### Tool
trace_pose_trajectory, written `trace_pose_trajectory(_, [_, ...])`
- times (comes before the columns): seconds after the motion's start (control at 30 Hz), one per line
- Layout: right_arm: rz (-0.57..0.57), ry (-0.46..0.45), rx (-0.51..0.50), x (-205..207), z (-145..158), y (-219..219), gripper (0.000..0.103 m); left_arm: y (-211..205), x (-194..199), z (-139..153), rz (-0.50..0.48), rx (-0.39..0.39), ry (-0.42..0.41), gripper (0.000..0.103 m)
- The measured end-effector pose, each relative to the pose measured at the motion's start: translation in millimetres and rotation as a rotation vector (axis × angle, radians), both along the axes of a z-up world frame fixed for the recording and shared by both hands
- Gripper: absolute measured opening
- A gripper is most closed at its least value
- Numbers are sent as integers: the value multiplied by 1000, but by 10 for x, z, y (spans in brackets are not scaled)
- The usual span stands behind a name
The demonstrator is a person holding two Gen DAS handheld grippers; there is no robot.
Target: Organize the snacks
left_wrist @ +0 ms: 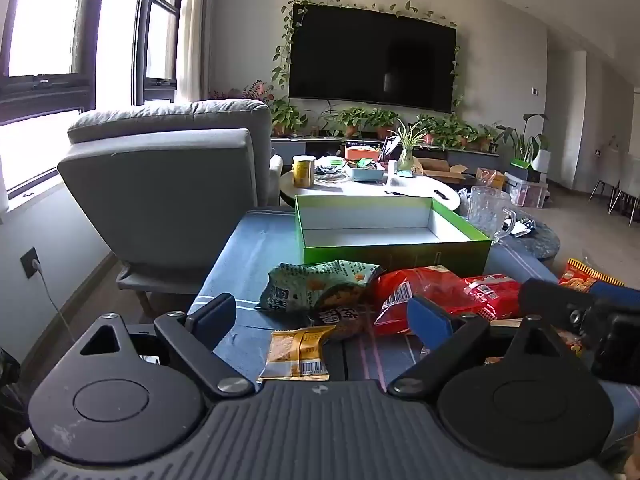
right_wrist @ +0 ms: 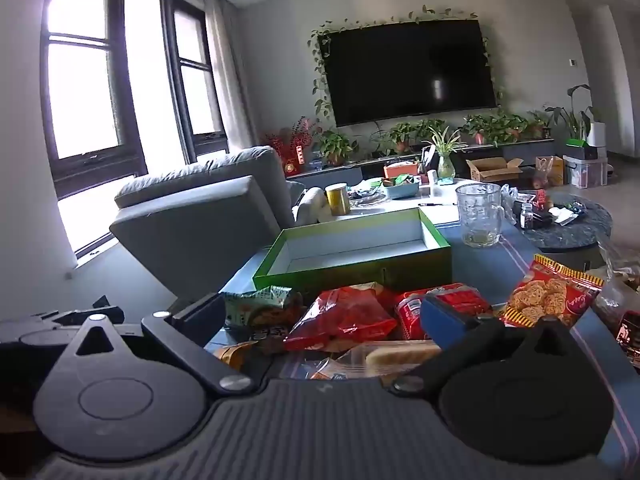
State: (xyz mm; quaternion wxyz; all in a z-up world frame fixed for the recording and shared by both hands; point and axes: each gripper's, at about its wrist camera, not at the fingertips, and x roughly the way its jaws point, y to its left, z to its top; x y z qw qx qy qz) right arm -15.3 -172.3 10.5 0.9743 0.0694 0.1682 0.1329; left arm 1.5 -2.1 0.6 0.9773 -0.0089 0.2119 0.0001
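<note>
Spread wide and empty, the left gripper point(left_wrist: 324, 316), hovering over the near snacks; likewise wide and empty, the right gripper point(right_wrist: 320, 320), nothing between the jaws of either. Straight ahead, the green box point(left_wrist: 396, 256), open-topped, white inside, bare. Just in front of the green box, a loose heap of snacks on the blue striped cloth point(left_wrist: 248, 248): a green packet point(left_wrist: 316, 284) at the box's near left corner, a crumpled red bag point(left_wrist: 416, 292) at its near middle, a red wrapped pack point(left_wrist: 494, 292) further right. Nearer than these from the box, a small orange packet point(left_wrist: 298, 352) lying flat, and a clear-wrapped pale bar point(right_wrist: 396, 354). Well right of the box, a red and yellow cracker bag point(right_wrist: 554, 292). Beside the box's far right corner, a glass mug point(right_wrist: 478, 216). Probably all light, soft, crinkly film, slippery and puffed with air; contents likely brittle, so gentle closing only. Best taken at a crimped end seal or a raised fold, not across the belly. Flat orange packet likely hardest to lift: little edge standing up off the cloth.
</note>
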Motion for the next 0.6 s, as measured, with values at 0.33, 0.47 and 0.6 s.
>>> trace_pose_trajectory(0.33, [-14,-4,-16,-23,-32,44,77,75,-69,-1,-24,-34,-21,91])
trace_pose_trajectory(0.47, [-10,-1,-16,-11,-37,45,77,84,-79,14,-20,-34,-18,91])
trace_pose_trajectory(0.6, [-10,8,-11,10,-40,31,77,79,-67,4,-21,-32,-13,91])
